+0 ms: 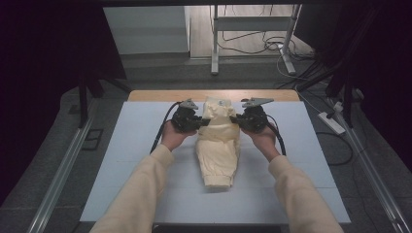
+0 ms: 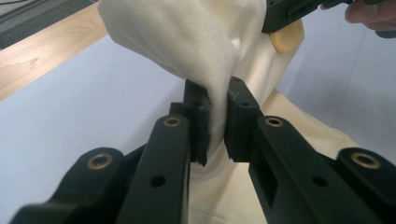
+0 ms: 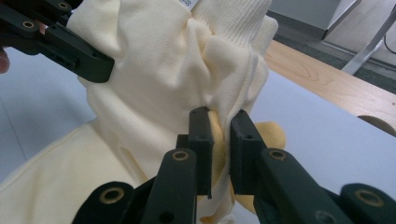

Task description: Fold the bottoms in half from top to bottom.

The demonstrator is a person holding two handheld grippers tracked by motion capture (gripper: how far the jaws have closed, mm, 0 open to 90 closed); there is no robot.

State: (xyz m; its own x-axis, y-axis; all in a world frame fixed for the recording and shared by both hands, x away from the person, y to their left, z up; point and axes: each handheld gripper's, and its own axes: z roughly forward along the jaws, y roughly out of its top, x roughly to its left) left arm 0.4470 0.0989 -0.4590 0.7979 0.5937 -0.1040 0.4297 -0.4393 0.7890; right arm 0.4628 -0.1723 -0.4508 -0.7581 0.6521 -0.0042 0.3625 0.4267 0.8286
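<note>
Folding a cream garment [image 1: 217,145], its far end is pinched by the left gripper [image 1: 200,123] and right gripper [image 1: 235,120]. Both jaws are clenched on cloth; an even lift is advised.

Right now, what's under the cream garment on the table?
The cream garment lies on a pale blue-white sheet over a wooden table. The left tool and right tool pinch its far end upward. Anything beneath the flat part is covered.

Small tag on the garment [image 3: 187,60] — print too tiny to read, no other lettering
</note>
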